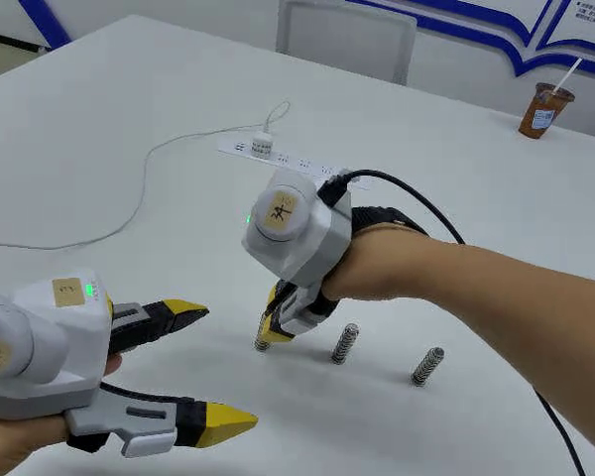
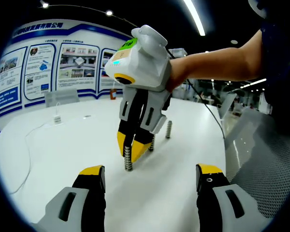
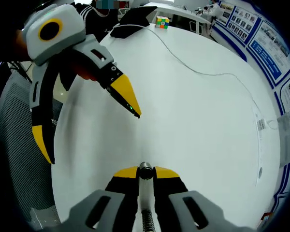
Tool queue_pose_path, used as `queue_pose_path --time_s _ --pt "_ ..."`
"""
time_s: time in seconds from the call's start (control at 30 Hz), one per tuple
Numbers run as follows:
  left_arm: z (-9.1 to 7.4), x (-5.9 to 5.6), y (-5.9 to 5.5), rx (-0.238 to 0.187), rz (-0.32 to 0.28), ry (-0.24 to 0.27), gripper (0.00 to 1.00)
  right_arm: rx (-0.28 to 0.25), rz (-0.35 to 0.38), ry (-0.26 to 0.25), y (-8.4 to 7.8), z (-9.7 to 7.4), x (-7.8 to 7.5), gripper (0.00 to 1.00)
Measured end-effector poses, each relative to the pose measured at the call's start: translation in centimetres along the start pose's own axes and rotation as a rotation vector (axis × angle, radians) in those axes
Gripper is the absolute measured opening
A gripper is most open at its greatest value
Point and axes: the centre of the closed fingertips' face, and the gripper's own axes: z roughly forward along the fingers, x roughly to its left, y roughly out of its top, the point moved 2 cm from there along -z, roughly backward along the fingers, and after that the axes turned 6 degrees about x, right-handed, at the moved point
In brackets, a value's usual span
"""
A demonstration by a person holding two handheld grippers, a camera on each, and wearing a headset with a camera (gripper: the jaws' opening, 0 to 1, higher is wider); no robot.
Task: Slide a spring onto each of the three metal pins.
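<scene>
Nearest, the left gripper point(image 1: 228, 367) hovered with fingers spread wide and empty, likely keeping clear, while the right gripper point(image 1: 271, 332) pinched a spring point(image 2: 129, 159) upright on the desk point(image 1: 178, 119), seemingly steadying it, beside a second spring point(image 1: 345, 343) and third spring point(image 1: 427, 366).

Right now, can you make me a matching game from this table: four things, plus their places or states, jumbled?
Things:
1. left tongs
2. right tongs
3. cup
4. power strip

Places or states:
A. standing at the far right
B. shut on a spring
C. open, holding nothing
D. lying flat mid-table

Pairs: 1-C, 2-B, 3-A, 4-D
</scene>
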Motion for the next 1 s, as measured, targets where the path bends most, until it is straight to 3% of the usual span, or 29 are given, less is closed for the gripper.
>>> queue_pose_path --time_s 0.37,0.6,1.0 --pt "0.2 -0.2 0.1 0.007 0.004 -0.006 0.78 -0.031 0.034 -0.007 -0.5 0.0 0.0 0.17" --pt "0.4 -0.2 0.3 0.008 0.007 -0.008 0.79 -0.110 0.089 -0.012 -0.7 -1.6 -0.4 0.23" --pt "0.6 0.0 0.4 0.014 0.016 -0.013 0.79 -0.214 0.165 -0.055 -3.1 -3.3 -0.9 0.41"
